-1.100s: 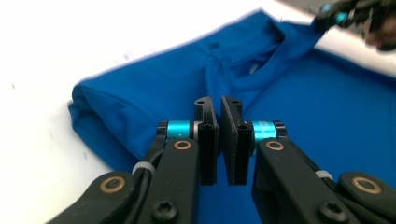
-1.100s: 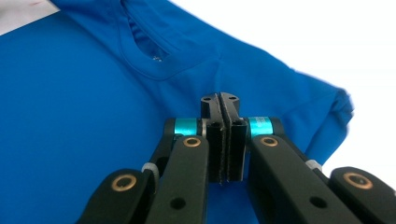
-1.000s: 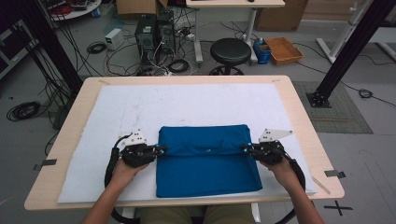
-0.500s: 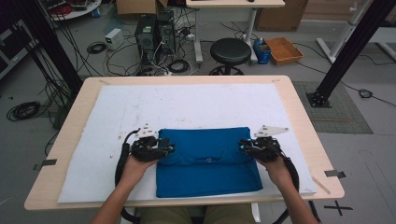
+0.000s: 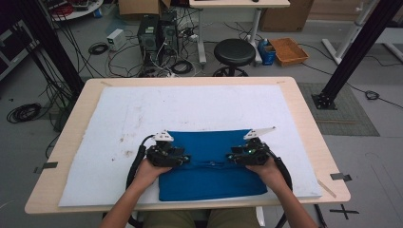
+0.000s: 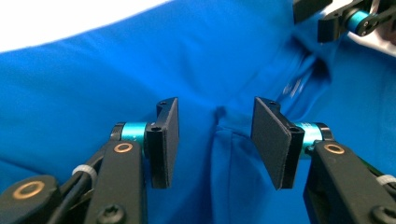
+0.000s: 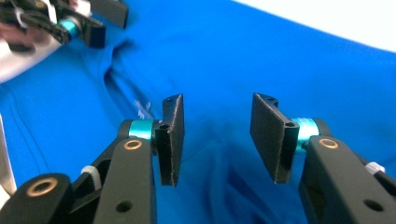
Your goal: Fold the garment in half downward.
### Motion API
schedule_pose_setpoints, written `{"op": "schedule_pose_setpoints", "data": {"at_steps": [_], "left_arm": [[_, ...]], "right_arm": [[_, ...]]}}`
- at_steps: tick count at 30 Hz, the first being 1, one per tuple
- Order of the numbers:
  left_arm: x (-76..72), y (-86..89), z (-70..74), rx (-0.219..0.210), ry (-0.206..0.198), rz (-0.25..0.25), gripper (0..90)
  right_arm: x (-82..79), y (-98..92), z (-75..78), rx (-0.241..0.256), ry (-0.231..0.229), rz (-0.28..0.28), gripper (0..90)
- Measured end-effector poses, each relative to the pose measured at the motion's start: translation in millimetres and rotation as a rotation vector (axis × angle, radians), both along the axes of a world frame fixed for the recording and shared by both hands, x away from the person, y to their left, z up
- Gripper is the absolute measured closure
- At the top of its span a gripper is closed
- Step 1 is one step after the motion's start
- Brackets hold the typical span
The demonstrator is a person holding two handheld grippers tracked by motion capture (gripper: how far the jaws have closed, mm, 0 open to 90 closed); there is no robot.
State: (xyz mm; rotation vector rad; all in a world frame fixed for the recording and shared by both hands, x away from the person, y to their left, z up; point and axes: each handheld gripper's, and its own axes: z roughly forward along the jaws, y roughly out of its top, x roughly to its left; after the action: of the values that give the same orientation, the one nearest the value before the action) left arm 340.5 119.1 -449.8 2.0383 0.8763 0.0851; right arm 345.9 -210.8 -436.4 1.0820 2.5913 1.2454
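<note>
A folded blue garment point(image 5: 211, 164) lies on the white mat near the table's front edge. My left gripper point(image 5: 186, 159) rests over its left part, pointing right, and my right gripper point(image 5: 231, 157) over its right part, pointing left. In the left gripper view my left gripper point(image 6: 215, 140) is open above the blue garment point(image 6: 140, 70), with a fold line running between its jaws. The right gripper view has my right gripper point(image 7: 217, 135) open over rumpled blue garment point(image 7: 280, 60), nothing pinched. Each view shows the other gripper's tips in a far corner.
The white mat point(image 5: 190, 107) covers most of the wooden table point(image 5: 309, 128). Behind the table are a black stool point(image 5: 234, 50), computer towers point(image 5: 157, 33) with cables, and a cardboard tray point(image 5: 288, 51) on the floor.
Both grippers have moved inward from the garment's outer side edges toward its middle. The garment's sides now lie folded in, so it looks narrower.
</note>
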Motion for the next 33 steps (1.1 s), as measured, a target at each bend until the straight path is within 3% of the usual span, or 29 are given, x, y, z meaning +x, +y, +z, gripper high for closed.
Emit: {"op": "schedule_pose_setpoints", "data": {"at_steps": [2, 4, 6, 10, 13, 16, 18, 20, 22, 23, 24, 25, 26, 28, 30, 31, 33], "left_arm": [[-2.5, -1.5, 1.0, 0.015, -0.023, -0.016, 73.0], [-5.5, -0.9, 1.7, -0.009, -0.033, -0.037, 83.1], [-10.4, 2.7, 3.4, -0.052, -0.042, -0.062, 83.9], [-22.2, 12.3, 7.0, -0.095, -0.075, -0.106, 83.8], [-35.3, 18.5, 10.5, -0.147, -0.080, -0.199, 83.7], [-47.9, 18.8, 13.4, -0.142, -0.057, -0.315, 81.6], [-52.3, 21.3, 16.2, -0.149, -0.054, -0.323, 72.4], [-54.0, 27.4, 20.3, -0.169, -0.058, -0.272, 60.8], [-55.2, 33.1, 23.4, -0.167, -0.083, -0.193, 60.0], [-55.5, 35.1, 23.9, -0.142, -0.088, -0.132, 60.0], [-56.8, 36.7, 23.3, -0.088, -0.099, -0.040, 60.0], [-58.5, 37.3, 22.1, -0.054, -0.109, 0.011, 60.2], [-61.0, 38.9, 18.9, -0.027, -0.119, 0.058, 60.4], [-63.7, 41.1, 15.1, -0.005, -0.123, 0.101, 61.4], [-66.3, 45.3, 14.2, 0.014, -0.141, 0.141, 61.7], [-67.9, 47.6, 15.4, 0.006, -0.146, 0.170, 61.8], [-71.7, 53.4, 19.4, -0.012, -0.171, 0.205, 61.7]], "right_arm": [[-0.8, 6.3, -3.8, -0.058, -0.004, 0.009, 76.0], [-2.0, 6.8, -2.9, -0.058, -0.022, 0.024, 84.9], [-5.8, 3.6, 1.9, -0.028, -0.044, 0.044, 85.2], [-19.6, -6.5, 8.9, 0.009, -0.091, 0.103, 85.1], [-34.0, -18.0, 9.8, 0.036, -0.119, 0.156, 85.0], [-45.3, -26.7, 9.5, 0.064, -0.091, 0.215, 81.6], [-53.9, -33.1, 8.0, 0.085, -0.040, 0.259, 72.5], [-59.8, -40.7, 8.8, 0.112, -0.045, 0.233, 67.7], [-60.4, -47.5, 11.4, 0.126, -0.069, 0.166, 67.6], [-60.0, -49.0, 12.5, 0.116, -0.076, 0.133, 68.5], [-59.1, -49.9, 13.4, 0.090, -0.088, 0.085, 70.0], [-57.7, -50.0, 13.0, 0.056, -0.096, 0.043, 71.6], [-57.8, -49.2, 11.9, 0.045, -0.097, 0.032, 72.7], [-59.2, -45.1, 6.0, -0.003, -0.107, 0.049, 76.2], [-61.7, -40.0, -2.4, -0.124, -0.111, 0.077, 78.5], [-63.1, -39.7, -5.7, -0.156, -0.109, 0.082, 78.5], [-65.7, -46.5, -1.6, -0.118, -0.111, 0.069, 77.2]]}}
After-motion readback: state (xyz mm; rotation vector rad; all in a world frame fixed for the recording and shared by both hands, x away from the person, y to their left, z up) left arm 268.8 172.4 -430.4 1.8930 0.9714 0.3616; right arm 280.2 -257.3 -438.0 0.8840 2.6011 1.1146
